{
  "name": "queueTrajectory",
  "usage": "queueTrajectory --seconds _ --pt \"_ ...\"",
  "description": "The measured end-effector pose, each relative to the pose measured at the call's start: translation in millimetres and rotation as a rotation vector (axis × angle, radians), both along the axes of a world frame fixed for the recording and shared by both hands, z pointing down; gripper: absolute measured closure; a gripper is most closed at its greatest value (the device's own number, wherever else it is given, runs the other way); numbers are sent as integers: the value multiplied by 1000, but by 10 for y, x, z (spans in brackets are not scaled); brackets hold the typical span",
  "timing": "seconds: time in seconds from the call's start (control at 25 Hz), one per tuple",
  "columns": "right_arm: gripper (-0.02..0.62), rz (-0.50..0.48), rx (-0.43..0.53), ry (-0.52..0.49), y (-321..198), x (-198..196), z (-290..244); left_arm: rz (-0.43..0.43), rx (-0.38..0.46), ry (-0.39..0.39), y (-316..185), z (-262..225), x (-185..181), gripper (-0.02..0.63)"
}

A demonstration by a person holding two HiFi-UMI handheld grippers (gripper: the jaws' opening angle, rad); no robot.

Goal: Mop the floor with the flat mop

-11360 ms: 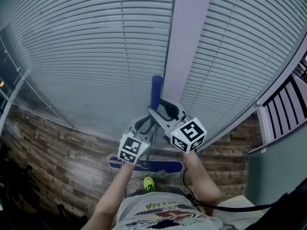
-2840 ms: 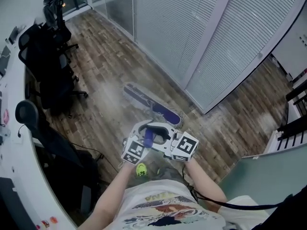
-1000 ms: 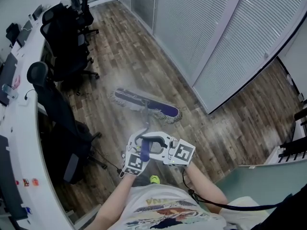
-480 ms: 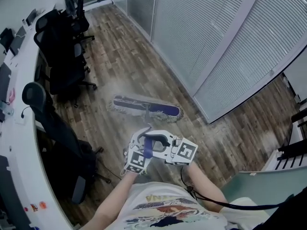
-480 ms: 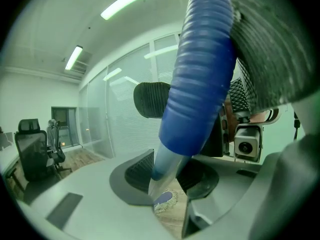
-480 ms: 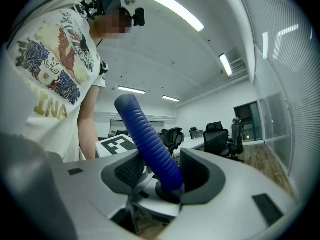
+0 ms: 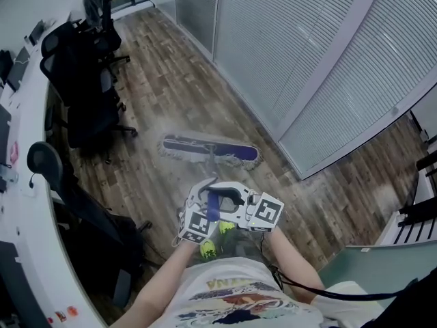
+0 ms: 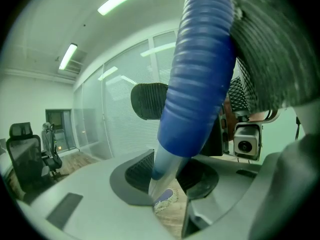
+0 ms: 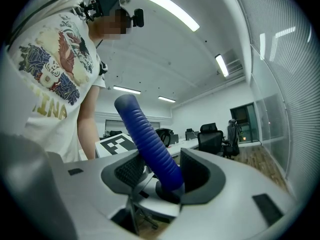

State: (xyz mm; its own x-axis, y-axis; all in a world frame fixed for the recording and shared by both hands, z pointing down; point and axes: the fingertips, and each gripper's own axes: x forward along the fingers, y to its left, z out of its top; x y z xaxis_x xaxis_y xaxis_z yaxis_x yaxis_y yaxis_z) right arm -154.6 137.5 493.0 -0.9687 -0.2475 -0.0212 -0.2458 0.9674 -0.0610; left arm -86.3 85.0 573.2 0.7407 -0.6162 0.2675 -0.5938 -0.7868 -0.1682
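1. Head view: I have both tools on the flat mop point(image 7: 225, 154), clamped at its blue grip point(image 7: 212, 204) just in front of my chest. The left gripper point(image 7: 203, 195) and the right gripper point(image 7: 231, 198) close on it from either side, with their marker cubes turned toward me. The pole point(image 7: 211, 171) runs down and away to the mop head point(image 7: 194, 145). The head lies flat on the wooden floor point(image 7: 171, 80), apart from the blinds point(image 7: 293, 53) and to the right of the black office chairs point(image 7: 85, 108).
2. Left gripper view: my jaws stand narrow and hold the pale pole point(image 8: 162, 176) right beneath the blue grip point(image 8: 200, 74), a ribbed pad point(image 8: 141, 170) on each side. Past them the mop head point(image 8: 165, 199) shows small on the floor.
3. Right gripper view: these jaws stand wider and hold the ribbed blue grip point(image 9: 150, 144) itself, which rises up and left between the pads point(image 9: 199, 170). Behind it I see the left gripper's marker cube point(image 9: 117, 145) and my printed shirt point(image 9: 45, 74).
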Motion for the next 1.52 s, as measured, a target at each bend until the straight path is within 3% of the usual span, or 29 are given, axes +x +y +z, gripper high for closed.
queueTrajectory --seconds 0.32,0.84,1.12,1.52 --pt "382 -4 3 -10 -807 245 31 -4 7 -24 -814 62 221 514" --pt "382 -35 55 -51 -2759 909 -51 -21 7 -60 -2774 -4 858 515" --pt "382 -57 10 -52 -3693 1234 1 -56 9 -63 -3736 36 1154 514" --pt "382 -59 -5 -52 -4344 1510 23 -61 4 -78 -4390 55 1414 514"
